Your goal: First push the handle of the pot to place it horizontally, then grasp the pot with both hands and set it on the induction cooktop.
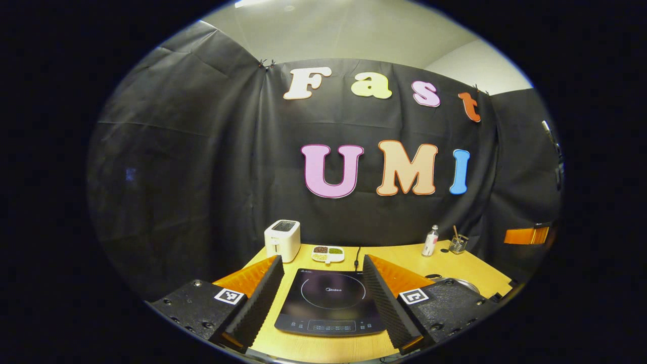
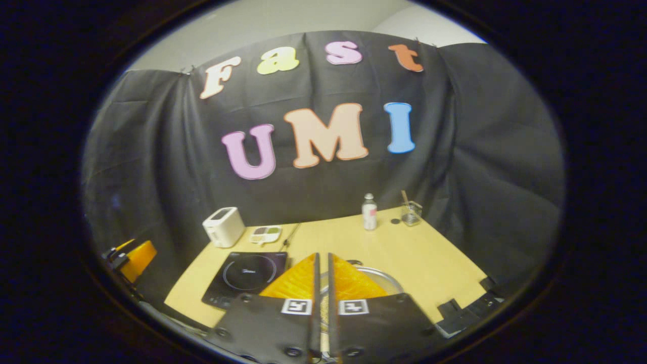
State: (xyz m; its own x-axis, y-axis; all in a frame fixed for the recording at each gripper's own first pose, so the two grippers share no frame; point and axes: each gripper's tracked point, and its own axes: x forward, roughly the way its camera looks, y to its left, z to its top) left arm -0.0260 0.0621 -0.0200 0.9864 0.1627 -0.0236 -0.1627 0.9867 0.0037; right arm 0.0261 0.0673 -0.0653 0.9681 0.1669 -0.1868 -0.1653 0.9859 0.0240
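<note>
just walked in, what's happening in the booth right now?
Early stage. The left claw is open, raised over the induction cooktop and holding nothing. The right claw is nearly closed with nothing between its fingers, above the pot, which sits on the wooden table to the right of the cooktop. The pot isn't on the cooktop yet.

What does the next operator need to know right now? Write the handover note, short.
Left gripper: open, empty, held above the near table edge with the induction cooktop between its fingers.
Right gripper: shut, holding nothing, poised over the pot.
Pot: on the wooden table, to the right of the cooktop, mostly hidden behind the right gripper's fingers; only part of its metal rim shows, and its handle cannot be made out.
Done: nothing that can be confirmed; the cooktop is bare.
Left: push the handle horizontal, then grasp the pot with both grippers and set it on the cooktop.
</note>
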